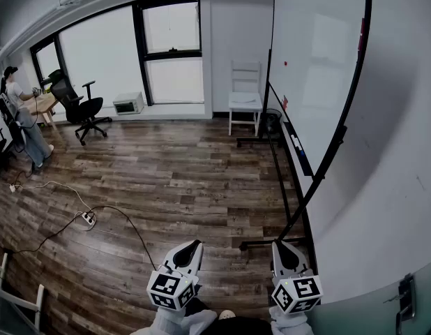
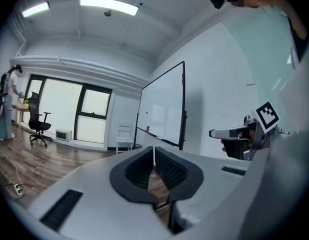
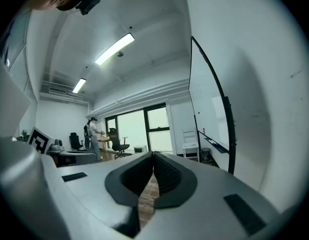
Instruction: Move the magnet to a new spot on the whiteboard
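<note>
Jaws of my left gripper (image 2: 154, 151) and right gripper (image 3: 153, 156) sit together, empty. The head view shows the red magnet (image 1: 285, 63) on the whiteboard (image 1: 320, 89) — the right gripper view catches that board edge-on.

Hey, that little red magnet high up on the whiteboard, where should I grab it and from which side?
Probably by its rim: the magnet lies flat on the upright whiteboard, so only its edges are free. Come square at the board's face from the room side, jaws straddling it. The right gripper, nearest the board, is shut, so open it first.
</note>
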`<state>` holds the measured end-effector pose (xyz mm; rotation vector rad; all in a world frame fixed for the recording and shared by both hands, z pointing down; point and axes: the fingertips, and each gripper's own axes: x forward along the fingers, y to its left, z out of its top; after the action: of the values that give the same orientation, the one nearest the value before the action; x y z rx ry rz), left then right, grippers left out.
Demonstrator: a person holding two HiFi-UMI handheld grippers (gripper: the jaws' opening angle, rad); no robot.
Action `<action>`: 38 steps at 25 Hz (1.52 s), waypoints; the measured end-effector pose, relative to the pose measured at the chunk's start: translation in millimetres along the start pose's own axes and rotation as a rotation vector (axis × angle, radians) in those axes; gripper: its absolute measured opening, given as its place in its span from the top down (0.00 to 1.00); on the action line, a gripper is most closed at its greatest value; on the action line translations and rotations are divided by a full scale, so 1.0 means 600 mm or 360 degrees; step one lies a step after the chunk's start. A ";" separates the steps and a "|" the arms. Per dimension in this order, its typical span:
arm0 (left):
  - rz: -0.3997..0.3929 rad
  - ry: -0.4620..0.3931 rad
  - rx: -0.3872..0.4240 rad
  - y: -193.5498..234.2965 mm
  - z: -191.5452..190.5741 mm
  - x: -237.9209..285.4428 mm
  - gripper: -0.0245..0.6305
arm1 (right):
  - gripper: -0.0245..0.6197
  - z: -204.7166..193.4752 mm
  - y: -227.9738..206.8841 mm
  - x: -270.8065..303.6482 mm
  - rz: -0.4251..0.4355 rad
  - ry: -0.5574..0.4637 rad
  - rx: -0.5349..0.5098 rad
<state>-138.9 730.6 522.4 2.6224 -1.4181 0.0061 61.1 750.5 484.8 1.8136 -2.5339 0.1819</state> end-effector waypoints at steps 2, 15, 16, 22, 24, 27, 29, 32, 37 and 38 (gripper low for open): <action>0.0007 0.0000 -0.0002 0.002 0.001 -0.007 0.93 | 0.92 0.001 0.007 0.000 0.0008 0.0001 -0.0006; -0.0001 0.0019 0.0008 -0.015 -0.003 0.003 0.93 | 0.92 0.002 -0.008 -0.004 0.0001 -0.0020 0.0039; 0.0003 0.0018 0.0004 -0.017 -0.004 0.002 0.93 | 0.92 -0.001 -0.008 -0.004 0.0004 -0.0011 0.0044; 0.0000 0.0053 -0.0015 -0.022 -0.019 0.011 0.93 | 0.92 -0.013 -0.021 0.000 0.0005 0.0017 0.0100; 0.0003 0.0046 -0.0014 -0.019 -0.018 0.021 0.93 | 0.92 -0.015 -0.027 0.007 -0.0001 0.0020 0.0100; 0.0018 0.0033 -0.0026 -0.008 -0.012 0.039 0.93 | 0.92 -0.014 -0.035 0.023 -0.0006 0.0027 0.0105; 0.0013 0.0037 -0.0030 0.000 -0.010 0.057 0.92 | 0.92 -0.013 -0.039 0.038 -0.0002 0.0033 0.0101; -0.0012 0.0050 -0.0042 0.015 -0.009 0.087 0.74 | 0.92 -0.012 -0.048 0.066 -0.0006 0.0034 0.0099; -0.0005 0.0050 -0.0063 0.069 0.000 0.154 0.68 | 0.92 -0.006 -0.067 0.146 -0.0012 0.0043 0.0099; -0.0005 0.0051 -0.0067 0.082 0.005 0.170 0.66 | 0.92 -0.003 -0.071 0.166 -0.0012 0.0047 0.0099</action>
<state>-124.0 619.1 534.5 2.5789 -1.3883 0.0170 68.9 643.3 498.6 1.8273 -2.5284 0.2882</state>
